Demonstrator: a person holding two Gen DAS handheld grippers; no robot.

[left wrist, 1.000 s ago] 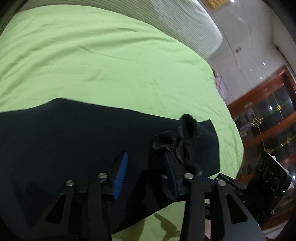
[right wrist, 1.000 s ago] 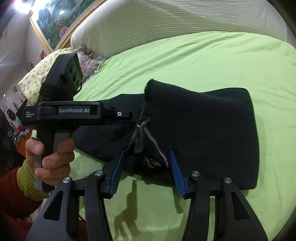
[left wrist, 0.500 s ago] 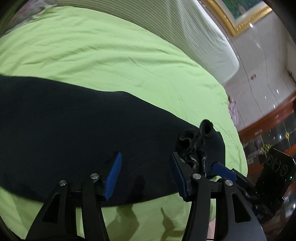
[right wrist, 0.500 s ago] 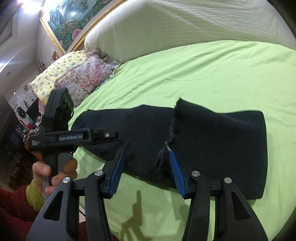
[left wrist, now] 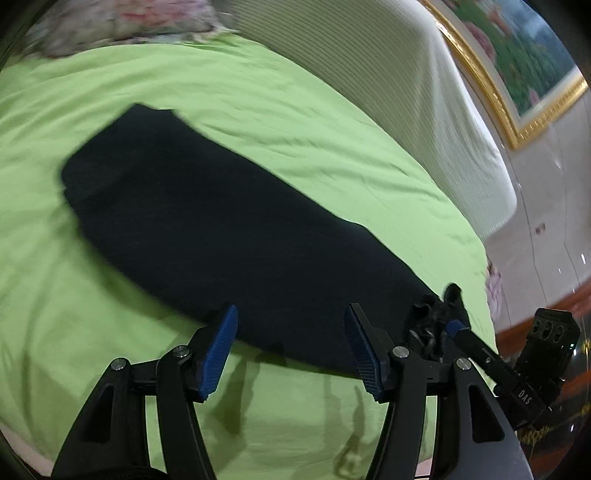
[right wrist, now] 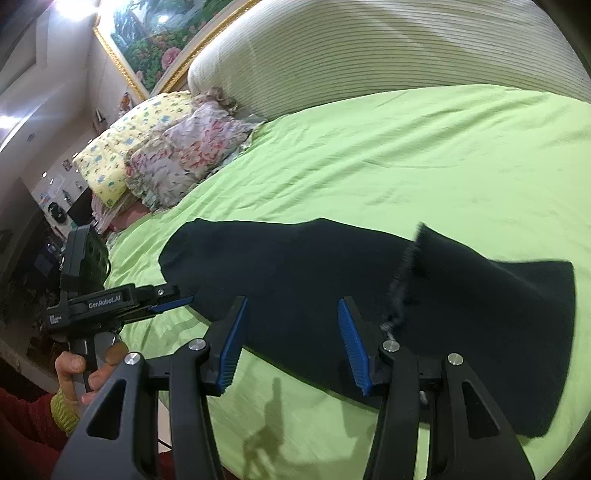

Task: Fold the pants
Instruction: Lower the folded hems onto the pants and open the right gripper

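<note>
Black pants [left wrist: 221,229] lie flat on the green bed sheet [left wrist: 295,122], folded lengthwise into one long strip. In the right wrist view the pants [right wrist: 303,269] have a raised, fuzzy waistband fold [right wrist: 406,273] toward the right. My left gripper [left wrist: 290,347] is open and empty, just above the pants' near edge. My right gripper [right wrist: 290,343] is open and empty, over the near edge of the pants. The left gripper also shows in the right wrist view [right wrist: 173,301], and the right gripper's body shows at the lower right of the left wrist view [left wrist: 509,376].
Floral and yellow pillows [right wrist: 173,155] lie at the left end of the bed. A striped padded headboard [right wrist: 369,51] runs behind it. A framed painting [right wrist: 147,33] hangs on the wall. The bed's front edge lies just below both grippers.
Both grippers have pulled back and up from the pants and let go of the cloth. The left one has swung left, so more of the strip shows. The pants lie flatter.
</note>
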